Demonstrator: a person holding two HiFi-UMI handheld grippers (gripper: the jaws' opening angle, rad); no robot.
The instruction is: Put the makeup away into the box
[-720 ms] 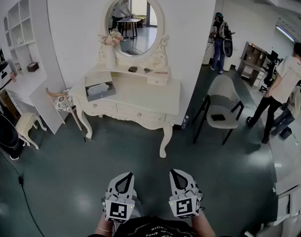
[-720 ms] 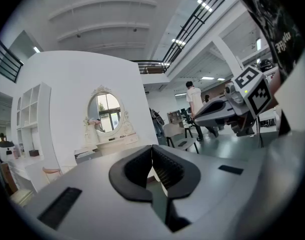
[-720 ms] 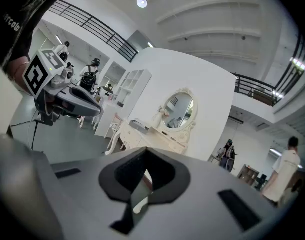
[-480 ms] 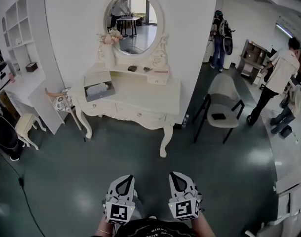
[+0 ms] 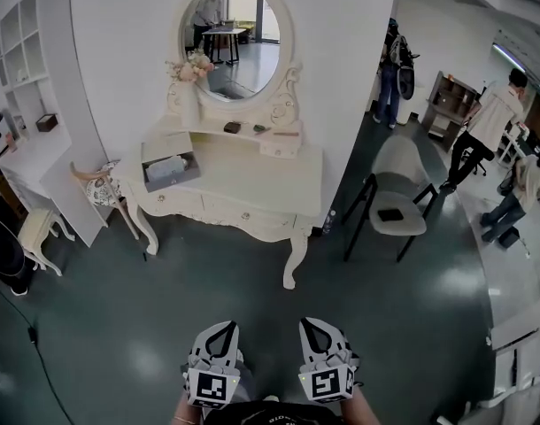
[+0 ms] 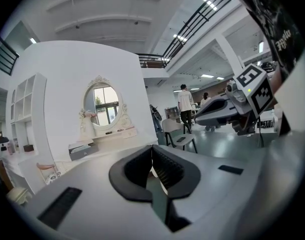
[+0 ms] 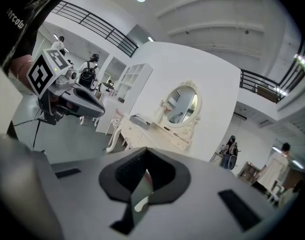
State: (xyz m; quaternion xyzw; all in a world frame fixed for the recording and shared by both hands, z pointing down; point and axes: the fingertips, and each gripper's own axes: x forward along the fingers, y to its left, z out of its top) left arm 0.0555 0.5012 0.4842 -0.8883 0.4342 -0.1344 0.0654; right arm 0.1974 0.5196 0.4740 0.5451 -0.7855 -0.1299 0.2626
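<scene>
Approach stage; nothing handled yet. Left gripper (image 5: 222, 330) and right gripper (image 5: 312, 328) are both closed tight and empty, well short of the ornate cream-white dressing table (image 5: 243, 212). An open grey rectangular box (image 5: 170, 170) sits at the left end of its tabletop (image 5: 252, 171). Small dark makeup pieces (image 5: 233, 127) lie on its raised back shelf, too small to identify. Next, likely: close in on the table, open one gripper and reach for that shelf.
</scene>
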